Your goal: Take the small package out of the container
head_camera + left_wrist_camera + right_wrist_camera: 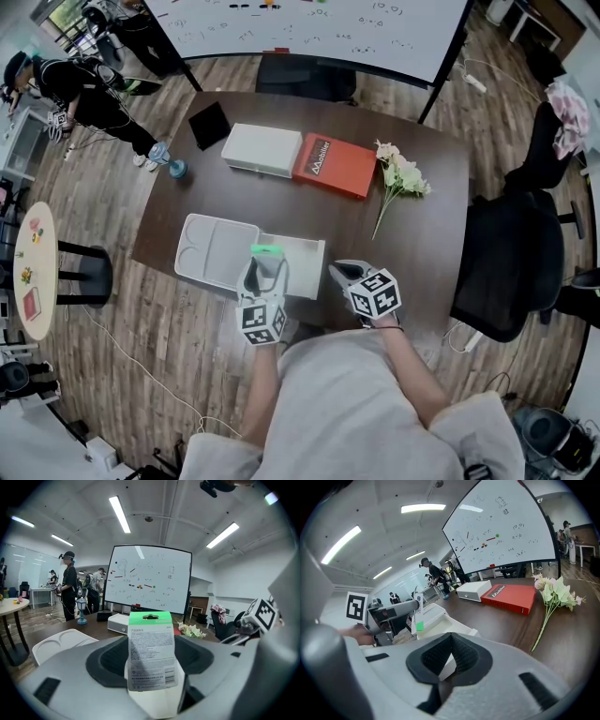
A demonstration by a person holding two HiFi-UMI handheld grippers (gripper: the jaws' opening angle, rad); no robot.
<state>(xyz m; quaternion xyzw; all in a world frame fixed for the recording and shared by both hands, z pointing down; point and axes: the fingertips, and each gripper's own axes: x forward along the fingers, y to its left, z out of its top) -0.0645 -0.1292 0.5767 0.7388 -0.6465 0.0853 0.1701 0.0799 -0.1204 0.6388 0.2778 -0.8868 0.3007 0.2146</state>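
- Where the small package (151,653) sits clamped between the jaws of the left gripper (266,268), its long axis runs along those jaws. The green hang-tab end points to the far side of the table, and the printed label faces the gripper's camera.
- Package position: head view places it over the left part of the open white container (305,255). Whether its lower end touches the container cannot be told.
- Container: at the near edge of the table (427,239), with the lid (214,248) lying flat to its left.
- Right gripper (339,271): jaws pressed together with nothing between them. It is just right of the container's near right corner and apart from the left gripper.
- Far half of the table, left to right: a black pad (210,125), a white box (262,149), a red book (335,165) touching that box, and a spray of pale flowers (401,178).
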